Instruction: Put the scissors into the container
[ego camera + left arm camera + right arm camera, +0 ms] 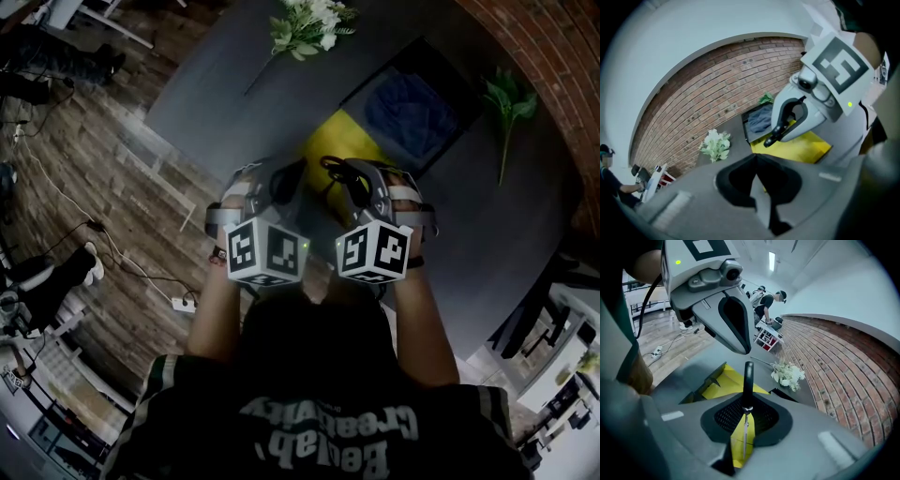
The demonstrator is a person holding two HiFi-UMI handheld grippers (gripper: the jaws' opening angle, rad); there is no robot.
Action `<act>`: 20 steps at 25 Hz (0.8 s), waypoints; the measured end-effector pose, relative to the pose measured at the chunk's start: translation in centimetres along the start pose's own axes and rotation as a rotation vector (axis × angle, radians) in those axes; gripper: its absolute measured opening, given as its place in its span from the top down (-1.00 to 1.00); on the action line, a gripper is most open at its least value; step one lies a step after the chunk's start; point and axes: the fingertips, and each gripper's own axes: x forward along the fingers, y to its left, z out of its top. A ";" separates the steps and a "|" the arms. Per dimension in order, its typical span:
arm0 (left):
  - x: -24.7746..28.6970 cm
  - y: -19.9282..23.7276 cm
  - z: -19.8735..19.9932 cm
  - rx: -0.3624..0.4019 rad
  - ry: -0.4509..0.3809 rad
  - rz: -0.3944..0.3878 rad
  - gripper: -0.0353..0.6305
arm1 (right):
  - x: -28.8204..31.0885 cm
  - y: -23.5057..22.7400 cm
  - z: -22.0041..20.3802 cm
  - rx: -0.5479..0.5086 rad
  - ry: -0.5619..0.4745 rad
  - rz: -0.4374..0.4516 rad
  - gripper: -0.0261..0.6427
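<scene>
My right gripper (746, 397) is shut on the scissors (747, 380). Their black handle sticks out past the jaws and the metal blades run back between them. In the left gripper view the same black handle (782, 127) juts from the right gripper. The yellow container (339, 147) lies on the dark grey table (206, 103), just ahead of and below both grippers; it also shows as container (718, 386) and container (806, 147). My left gripper (270, 186) hovers beside the right gripper (364, 183). In its own view the left gripper (757, 161) has its jaws together with nothing between them.
A dark box with blue cloth (411, 105) sits behind the yellow container. White flowers (309, 23) lie at the table's far side and a green sprig (506, 98) at the right. A brick wall (834, 366) borders the table. People stand far off (766, 301).
</scene>
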 end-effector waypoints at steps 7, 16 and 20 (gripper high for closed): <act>1.2 0.5 -1.4 -0.017 0.019 -0.008 0.89 | 1.6 -0.2 -0.6 -0.005 0.010 0.015 0.79; 2.3 0.8 -2.7 -0.021 0.036 -0.026 0.89 | 3.9 0.3 -0.6 -0.033 0.014 0.065 0.78; 2.7 1.1 -3.2 -0.027 0.043 -0.030 0.89 | 4.8 0.7 -0.7 -0.049 0.015 0.093 0.78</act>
